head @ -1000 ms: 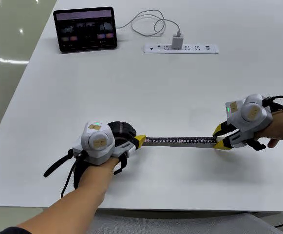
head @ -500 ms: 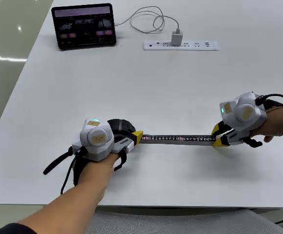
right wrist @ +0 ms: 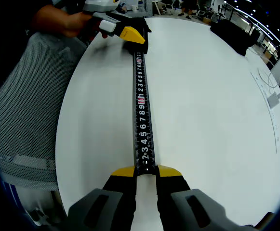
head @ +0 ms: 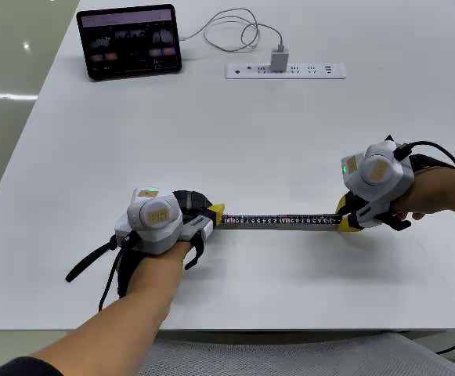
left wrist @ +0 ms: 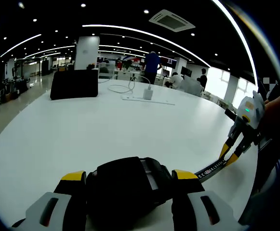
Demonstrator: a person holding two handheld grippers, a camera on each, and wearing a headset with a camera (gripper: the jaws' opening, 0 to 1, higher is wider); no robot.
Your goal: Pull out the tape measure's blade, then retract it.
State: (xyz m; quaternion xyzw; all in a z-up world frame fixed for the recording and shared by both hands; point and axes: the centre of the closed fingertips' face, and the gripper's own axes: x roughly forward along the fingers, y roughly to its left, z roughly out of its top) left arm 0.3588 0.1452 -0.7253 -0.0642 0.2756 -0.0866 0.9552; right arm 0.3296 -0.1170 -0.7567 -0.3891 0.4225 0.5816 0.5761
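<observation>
The black tape measure case [head: 196,205] [left wrist: 127,190] rests on the white table, and my left gripper [head: 208,217] [left wrist: 129,177] is shut on it. Its black blade [head: 278,221] [right wrist: 142,101] with white numbers lies stretched out flat to the right, also seen low at the right [left wrist: 211,169] in the left gripper view. My right gripper [head: 346,216] [right wrist: 145,171] is shut on the blade's end. In the right gripper view the left gripper [right wrist: 125,32] and the case [right wrist: 139,34] sit at the blade's far end.
A tablet [head: 130,41] stands at the table's far left. A white power strip [head: 284,70] with a charger and looped cable lies at the far middle. The table's near edge [head: 290,325] runs just behind the hands. Black straps [head: 94,262] trail from the left gripper.
My right gripper has moved left toward the case with the blade's end, so the exposed blade is shorter. The left gripper keeps hold of the case. The head camera has shifted slightly.
</observation>
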